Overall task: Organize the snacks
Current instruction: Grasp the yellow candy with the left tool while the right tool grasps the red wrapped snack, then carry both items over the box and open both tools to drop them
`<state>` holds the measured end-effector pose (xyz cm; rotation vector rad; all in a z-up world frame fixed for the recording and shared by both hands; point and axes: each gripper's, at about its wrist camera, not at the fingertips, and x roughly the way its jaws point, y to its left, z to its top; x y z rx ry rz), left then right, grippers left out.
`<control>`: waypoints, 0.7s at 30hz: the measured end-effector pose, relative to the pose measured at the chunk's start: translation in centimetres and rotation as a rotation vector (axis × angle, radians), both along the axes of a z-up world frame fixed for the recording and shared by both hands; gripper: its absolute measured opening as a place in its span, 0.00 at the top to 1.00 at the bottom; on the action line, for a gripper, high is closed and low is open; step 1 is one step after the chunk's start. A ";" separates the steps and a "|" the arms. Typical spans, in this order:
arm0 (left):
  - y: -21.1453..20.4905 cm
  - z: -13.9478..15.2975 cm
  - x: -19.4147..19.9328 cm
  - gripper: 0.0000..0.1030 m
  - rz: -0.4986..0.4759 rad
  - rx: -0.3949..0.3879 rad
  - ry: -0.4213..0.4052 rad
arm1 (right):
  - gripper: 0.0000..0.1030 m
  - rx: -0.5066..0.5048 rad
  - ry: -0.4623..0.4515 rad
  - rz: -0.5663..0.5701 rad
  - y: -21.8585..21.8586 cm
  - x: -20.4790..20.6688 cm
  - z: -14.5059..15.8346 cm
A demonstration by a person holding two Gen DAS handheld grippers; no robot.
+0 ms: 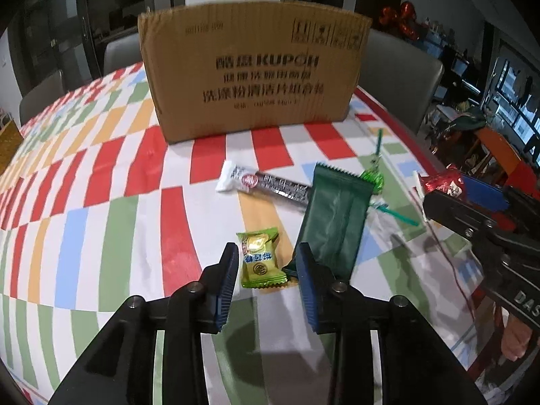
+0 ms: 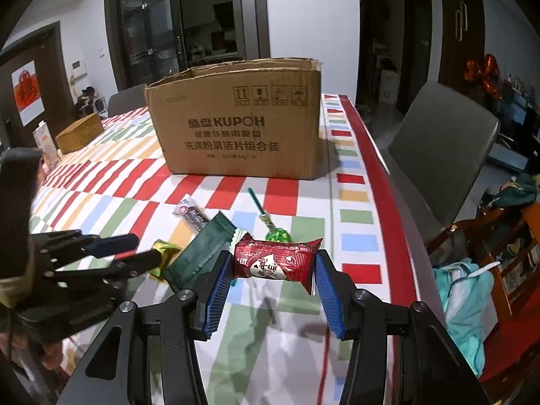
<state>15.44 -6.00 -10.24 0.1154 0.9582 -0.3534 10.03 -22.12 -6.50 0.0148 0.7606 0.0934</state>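
An open cardboard box (image 1: 253,77) stands at the back of the checked tablecloth; it also shows in the right wrist view (image 2: 236,125). In front of it lie a black-and-white bar (image 1: 266,187), a dark green packet (image 1: 334,222), a green lollipop (image 1: 373,177) and a light green candy (image 1: 261,258). My left gripper (image 1: 266,256) is open, its fingers on either side of the light green candy. My right gripper (image 2: 275,263) is shut on a red snack packet (image 2: 276,263), held above the table; the packet also shows in the left wrist view (image 1: 442,182).
Grey chairs (image 2: 442,141) stand by the table's right edge and behind the box. A woven box (image 2: 79,133) and a carton (image 2: 45,145) sit at the far left of the table. A cluttered shelf (image 2: 506,256) is to the right.
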 end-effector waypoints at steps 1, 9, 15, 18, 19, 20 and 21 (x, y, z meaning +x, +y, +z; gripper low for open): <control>0.1 -0.2 0.1 0.67 0.004 -0.001 0.005 | 0.51 0.002 0.005 0.004 0.2 0.1 -0.1; 0.3 -1.8 1.5 0.78 0.030 0.010 0.042 | 0.51 0.008 0.015 0.038 1.5 1.1 -0.7; 0.7 -0.4 1.1 0.80 0.034 -0.026 0.018 | 0.51 0.028 0.014 0.043 1.5 1.2 -0.4; 0.9 1.0 0.8 0.80 0.038 -0.047 -0.005 | 0.51 0.038 0.005 0.043 1.2 1.1 0.0; 0.9 1.6 0.7 0.80 0.040 -0.054 -0.014 | 0.51 0.042 0.001 0.042 1.1 1.1 0.2; 1.0 2.1 0.7 0.80 0.039 -0.061 -0.025 | 0.51 0.045 -0.004 0.041 1.0 1.2 0.5; 1.0 2.9 0.6 0.80 0.038 -0.068 -0.043 | 0.51 0.047 -0.010 0.040 0.9 1.2 0.8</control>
